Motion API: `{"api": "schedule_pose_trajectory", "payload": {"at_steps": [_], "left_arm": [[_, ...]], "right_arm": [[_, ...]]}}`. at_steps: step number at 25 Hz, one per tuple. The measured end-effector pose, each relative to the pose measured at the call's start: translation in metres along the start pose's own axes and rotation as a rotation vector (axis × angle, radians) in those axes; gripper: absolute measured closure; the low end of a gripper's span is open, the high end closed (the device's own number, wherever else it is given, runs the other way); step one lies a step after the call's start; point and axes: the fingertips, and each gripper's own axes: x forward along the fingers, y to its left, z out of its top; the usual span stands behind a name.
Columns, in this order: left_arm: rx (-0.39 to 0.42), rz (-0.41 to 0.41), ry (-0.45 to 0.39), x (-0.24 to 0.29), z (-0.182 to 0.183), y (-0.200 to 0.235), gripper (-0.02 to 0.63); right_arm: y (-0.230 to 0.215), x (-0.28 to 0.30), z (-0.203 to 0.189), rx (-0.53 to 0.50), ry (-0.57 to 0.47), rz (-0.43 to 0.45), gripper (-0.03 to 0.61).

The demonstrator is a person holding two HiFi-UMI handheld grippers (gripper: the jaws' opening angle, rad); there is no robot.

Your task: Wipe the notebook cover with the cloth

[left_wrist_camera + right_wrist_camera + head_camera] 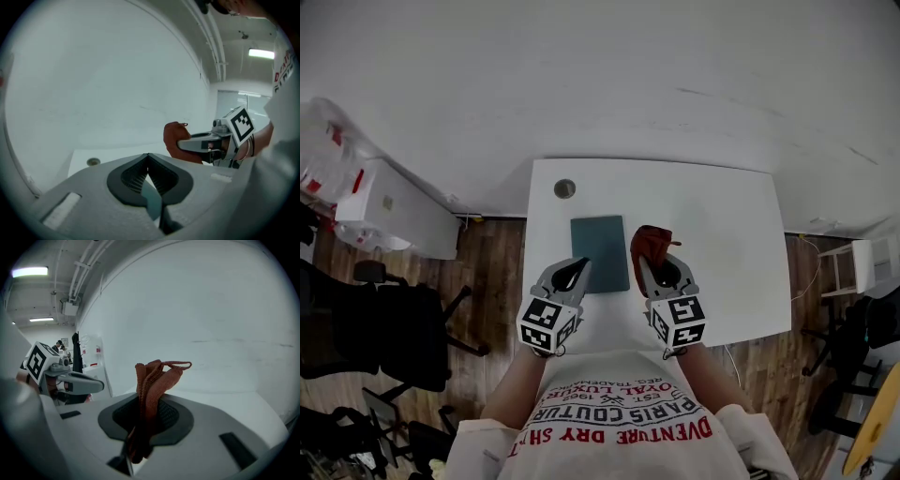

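A dark teal notebook (600, 251) lies flat on the white table (722, 234), in front of me. My right gripper (660, 270) is shut on a rust-red cloth (649, 244), which bunches up from its jaws just right of the notebook. In the right gripper view the cloth (154, 376) stands folded between the jaws of that gripper (145, 401). My left gripper (574, 274) hovers over the notebook's near left corner, its jaws shut and empty (148, 157). A sliver of teal notebook (152, 199) shows below its tips. The cloth (176, 138) shows in the left gripper view too.
A round cable hole (565, 188) sits at the table's far left corner. A black office chair (394, 328) and a white cabinet (403, 211) stand left of the table on the wooden floor. A small white chair (853, 267) stands at the right.
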Motion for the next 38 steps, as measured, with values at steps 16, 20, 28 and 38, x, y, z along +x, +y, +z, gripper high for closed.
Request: {"api": "schedule_pose_trajectory", "payload": {"at_steps": [16,20,28,38], "left_arm": [[0.17,0.038,-0.264,-0.043,0.103,-0.004,0.604],[0.147,0.034,-0.265,-0.038,0.101,-0.006,0.604],[0.137,0.047,-0.258,-0.04,0.099,-0.005,0.604],[0.114,0.058,-0.233,-0.037,0.094,-0.001,0.604]], "right_arm": [[0.005,-0.019,0.075,-0.094,-0.226,0.011,0.505],[0.0,-0.016,0.071,-0.079,-0.212,0.007,0.505],[0.002,-0.017,0.069,-0.061,-0.202,0.01,0.508],[0.003,-0.018,0.067,-0.053,-0.194,0.002,0.506]]}}
